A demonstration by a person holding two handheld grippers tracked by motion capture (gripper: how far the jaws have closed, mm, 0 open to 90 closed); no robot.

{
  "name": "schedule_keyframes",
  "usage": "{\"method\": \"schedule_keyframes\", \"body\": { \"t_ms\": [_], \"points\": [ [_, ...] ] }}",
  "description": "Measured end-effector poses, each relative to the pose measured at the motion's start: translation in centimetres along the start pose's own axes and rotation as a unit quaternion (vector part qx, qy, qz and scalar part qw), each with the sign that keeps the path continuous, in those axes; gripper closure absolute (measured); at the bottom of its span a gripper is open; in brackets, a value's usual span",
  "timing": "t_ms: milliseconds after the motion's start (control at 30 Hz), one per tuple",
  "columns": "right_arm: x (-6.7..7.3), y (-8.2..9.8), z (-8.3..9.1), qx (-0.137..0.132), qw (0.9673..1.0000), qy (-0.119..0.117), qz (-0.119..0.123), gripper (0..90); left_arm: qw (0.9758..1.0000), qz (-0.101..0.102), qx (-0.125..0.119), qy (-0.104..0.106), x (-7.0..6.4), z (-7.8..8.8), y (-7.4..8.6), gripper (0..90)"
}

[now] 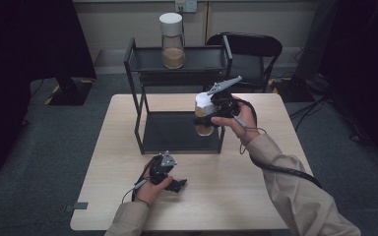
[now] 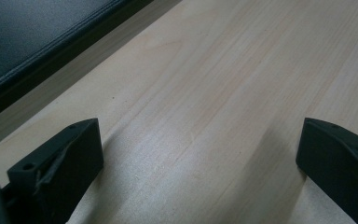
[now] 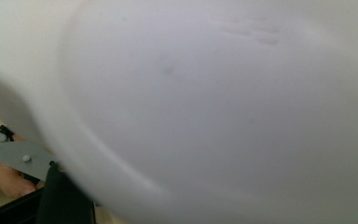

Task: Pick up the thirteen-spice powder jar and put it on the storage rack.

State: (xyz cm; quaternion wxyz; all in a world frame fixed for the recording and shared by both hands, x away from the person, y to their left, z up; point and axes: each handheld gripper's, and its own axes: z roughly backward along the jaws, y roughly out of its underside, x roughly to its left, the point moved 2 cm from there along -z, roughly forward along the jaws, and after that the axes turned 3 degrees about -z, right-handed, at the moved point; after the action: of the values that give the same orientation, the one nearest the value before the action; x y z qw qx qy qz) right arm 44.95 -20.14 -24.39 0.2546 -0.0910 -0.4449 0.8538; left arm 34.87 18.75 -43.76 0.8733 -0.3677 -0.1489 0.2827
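Wooden table (image 1: pixel 236 196) fills centre of the high view; black two-level shelf rack (image 1: pixel 138 105) stands on its far half, upper centre of frame; a jar (image 1: pixel 172 42) with white lid and brown contents sits on the rack's top shelf, top centre; right gripper (image 1: pixel 211 110) just right of centre, clamped on a second jar (image 1: pixel 203 114) with a white lid, held tilted off the table at the rack's front right post; that white lid (image 3: pixel 214 102) fills the right gripper view, blurred; left gripper (image 1: pixel 174 186) lower centre-left, low on the tabletop, jaws wide apart with bare wood (image 2: pixel 205 121) between them in the left gripper view.
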Motion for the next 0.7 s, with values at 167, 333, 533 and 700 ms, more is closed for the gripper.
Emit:
{"method": "schedule_keyframes", "body": {
  "t_ms": [167,333,533,700],
  "points": [
    [-0.2,-1.4,0.6,-0.006,1.0000,0.004,-0.002,30.4,1.0000,0.000,0.000,0.000,0.0,0.0,0.0,0.0],
    [-0.3,-3.1,1.3,-0.009,0.9999,0.006,0.003,30.4,1.0000,0.000,0.000,0.000,0.0,0.0,0.0,0.0],
    [-0.2,-4.8,2.2,-0.014,0.9998,0.013,0.005,30.4,1.0000,0.000,0.000,0.000,0.0,0.0,0.0,0.0],
    [-0.3,-6.1,3.0,-0.013,0.9998,0.018,0.001,30.4,1.0000,0.000,0.000,0.000,0.0,0.0,0.0,0.0]
  ]
}}
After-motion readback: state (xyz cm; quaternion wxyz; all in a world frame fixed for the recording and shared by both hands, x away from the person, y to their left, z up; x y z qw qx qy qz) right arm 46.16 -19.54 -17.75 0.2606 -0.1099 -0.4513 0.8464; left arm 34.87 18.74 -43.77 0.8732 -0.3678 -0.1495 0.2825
